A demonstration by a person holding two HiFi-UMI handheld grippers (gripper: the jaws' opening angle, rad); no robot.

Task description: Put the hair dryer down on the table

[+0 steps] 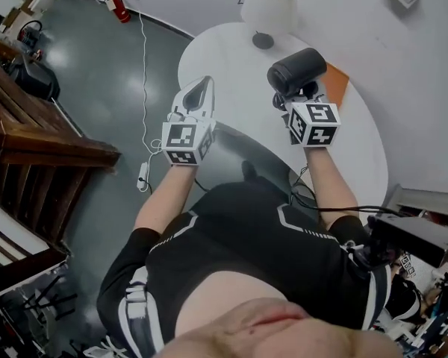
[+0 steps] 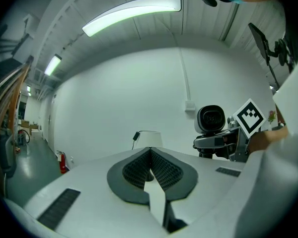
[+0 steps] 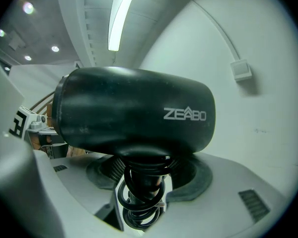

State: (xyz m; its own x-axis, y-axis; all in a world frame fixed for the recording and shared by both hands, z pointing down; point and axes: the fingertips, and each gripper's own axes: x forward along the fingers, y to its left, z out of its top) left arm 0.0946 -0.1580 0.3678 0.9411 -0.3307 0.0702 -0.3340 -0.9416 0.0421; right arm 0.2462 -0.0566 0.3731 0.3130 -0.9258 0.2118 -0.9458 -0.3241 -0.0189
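The right gripper (image 3: pixel 144 182) clenches its ribbed dark jaws on the handle of the hair dryer (image 3: pixel 134 113), which is wound with glossy coiled cord (image 3: pixel 139 205). The smooth matte-black barrel sits just above the jaws, over the round white counter (image 1: pixel 231 58). The left gripper (image 2: pixel 150 155) has its jaws pressed together on nothing. A white lamp (image 1: pixel 269 6) stands at the counter's far edge.

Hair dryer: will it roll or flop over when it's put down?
It may roll a bit: the hair dryer has a round, smooth barrel. It seems top-heavy, a big barrel over the thin handle in the right gripper, so standing it would likely tip. The cord coiled round the handle looks springy and may loosen.
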